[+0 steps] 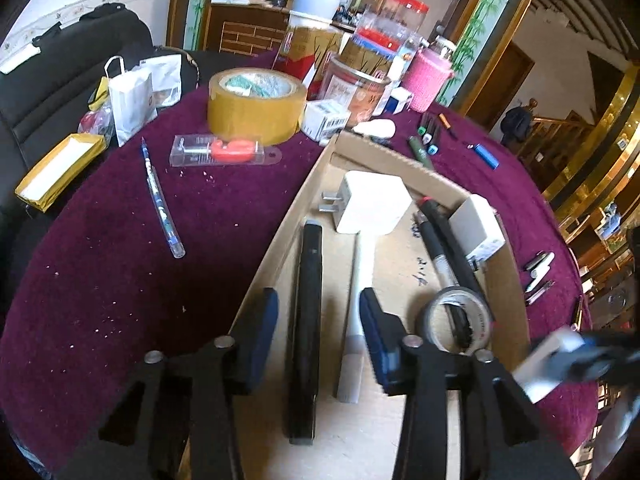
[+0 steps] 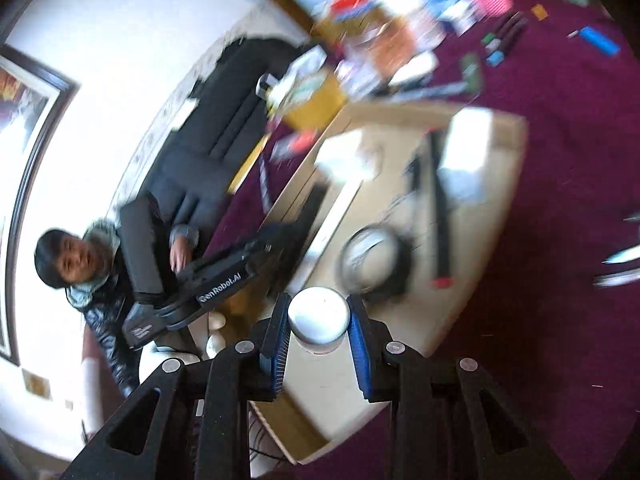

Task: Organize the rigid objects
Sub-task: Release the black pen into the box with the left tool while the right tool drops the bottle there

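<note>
Plastic, smooth and light by its look, the white rounded object (image 2: pixel 318 320) sat clamped across its sides in your right gripper (image 2: pixel 320 336), above the cardboard tray's (image 1: pixel 516 280) near end. Your left gripper (image 1: pixel 318 320) stood open, unloaded, over the black bar (image 1: pixel 308 300). Beneath lay purple cloth (image 1: pixel 120 272); the blur hid finer detail.

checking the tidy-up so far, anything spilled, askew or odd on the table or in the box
Pale crumbs are scattered over the purple tablecloth left of the cardboard box. In the box, a grey tape roll lies over the end of a black marker, so that corner looks jumbled. Nothing looks broken.
</note>
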`<action>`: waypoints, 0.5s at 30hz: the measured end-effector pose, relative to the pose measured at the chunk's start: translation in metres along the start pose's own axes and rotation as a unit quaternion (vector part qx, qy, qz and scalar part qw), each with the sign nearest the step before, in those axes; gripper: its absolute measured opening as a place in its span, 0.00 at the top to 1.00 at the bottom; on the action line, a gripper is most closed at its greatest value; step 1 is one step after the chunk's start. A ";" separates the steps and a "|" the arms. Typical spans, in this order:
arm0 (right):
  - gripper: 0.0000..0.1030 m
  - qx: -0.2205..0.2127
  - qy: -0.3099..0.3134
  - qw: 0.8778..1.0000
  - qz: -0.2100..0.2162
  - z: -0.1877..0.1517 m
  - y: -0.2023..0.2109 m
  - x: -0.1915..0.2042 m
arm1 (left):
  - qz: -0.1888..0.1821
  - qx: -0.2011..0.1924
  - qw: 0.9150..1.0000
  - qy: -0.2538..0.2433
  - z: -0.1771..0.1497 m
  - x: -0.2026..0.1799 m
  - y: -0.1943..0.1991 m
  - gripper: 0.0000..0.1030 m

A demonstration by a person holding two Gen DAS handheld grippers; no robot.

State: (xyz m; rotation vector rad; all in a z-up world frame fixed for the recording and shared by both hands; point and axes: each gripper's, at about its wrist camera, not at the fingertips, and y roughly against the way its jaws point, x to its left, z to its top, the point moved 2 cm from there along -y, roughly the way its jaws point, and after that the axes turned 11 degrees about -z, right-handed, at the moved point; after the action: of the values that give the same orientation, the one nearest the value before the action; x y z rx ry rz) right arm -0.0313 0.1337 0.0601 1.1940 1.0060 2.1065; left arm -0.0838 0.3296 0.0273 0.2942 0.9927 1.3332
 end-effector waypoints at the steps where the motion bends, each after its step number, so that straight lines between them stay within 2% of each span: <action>1: 0.70 0.012 0.003 1.000 0.003 0.000 -0.011 0.004 | -0.001 -0.005 1.000 -0.001 0.000 -0.002 0.003 0.51; 5: 0.70 0.041 0.011 0.999 -0.007 0.005 -0.048 0.012 | -0.001 -0.033 0.999 -0.007 -0.003 -0.006 0.027 0.42; 10: 0.69 0.025 0.013 0.999 -0.045 0.025 -0.070 0.016 | 0.012 -0.059 0.998 -0.011 -0.007 -0.008 0.049 0.32; 13: 0.59 -0.002 0.024 0.997 -0.069 0.035 -0.071 0.016 | 0.018 -0.062 0.998 -0.009 -0.010 -0.010 0.052 0.31; 15: 0.48 -0.022 0.029 0.996 -0.076 0.035 -0.060 0.016 | 0.019 -0.062 0.998 -0.006 -0.011 -0.010 0.053 0.31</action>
State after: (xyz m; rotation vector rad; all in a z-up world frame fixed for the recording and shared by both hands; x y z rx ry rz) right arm -0.0042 0.1929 0.0313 1.0072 1.0365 2.0436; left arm -0.1265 0.3307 0.0615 0.2273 0.8943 1.4204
